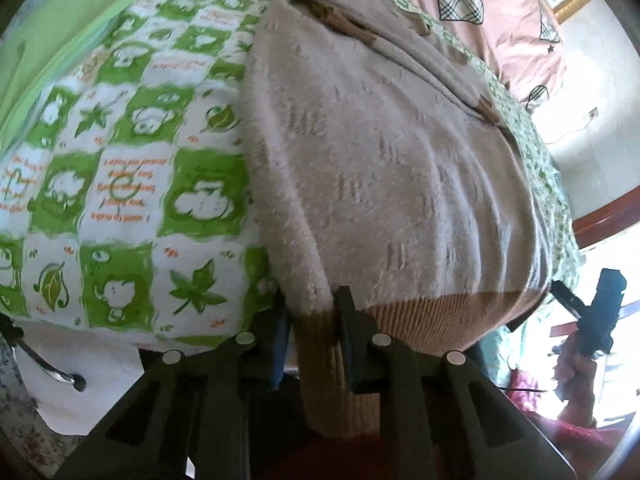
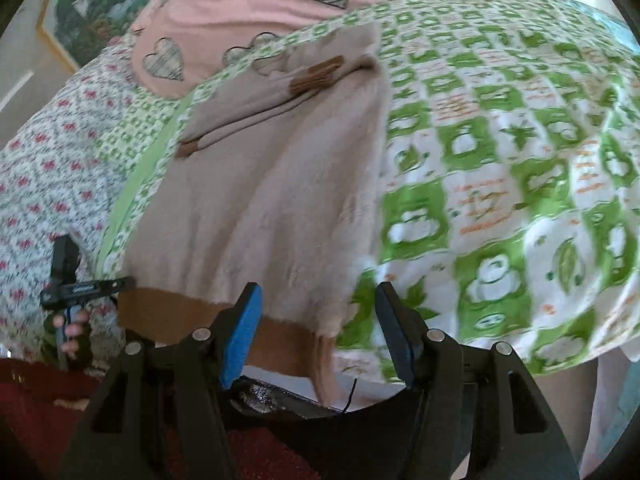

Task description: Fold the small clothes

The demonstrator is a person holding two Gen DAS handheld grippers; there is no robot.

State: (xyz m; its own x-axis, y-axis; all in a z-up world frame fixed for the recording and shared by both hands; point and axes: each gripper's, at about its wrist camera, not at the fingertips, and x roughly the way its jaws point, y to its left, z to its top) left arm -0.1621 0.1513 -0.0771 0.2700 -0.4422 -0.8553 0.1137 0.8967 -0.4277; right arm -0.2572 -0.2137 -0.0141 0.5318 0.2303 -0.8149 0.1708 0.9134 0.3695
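1. Where the bed's near edge drops away, a beige knit sweater lies flat on the green-and-white patterned sheet, its brown ribbed hem hanging just over the edge.
2. Sleeves are folded across the far end of the sweater; the brown cuffs rest on top, near the collar end.
3. Left gripper: low at the bed edge, pointed along the garment toward the pillow end. Jaws drawn close onto the hem at the sweater's left corner; a strip of ribbed knit runs down between the two fingers. Pinching the hem.
4. Right gripper: also low at the near edge, aimed up the bed. Jaws spread wide, blue pad showing on the left finger. The sweater's right hem corner hangs in the gap between the fingers; neither pad is seen pressing it.
5. From the left wrist view, the right gripper body shows at far right, held in a hand with a red sleeve behind it.
6. From the right wrist view, the left gripper appears at far left, fingers of the holding hand wrapped round its handle.
7. Pink quilt with plaid hearts lies beyond the sweater. Floral sheet at left. Framed picture on the wall behind.
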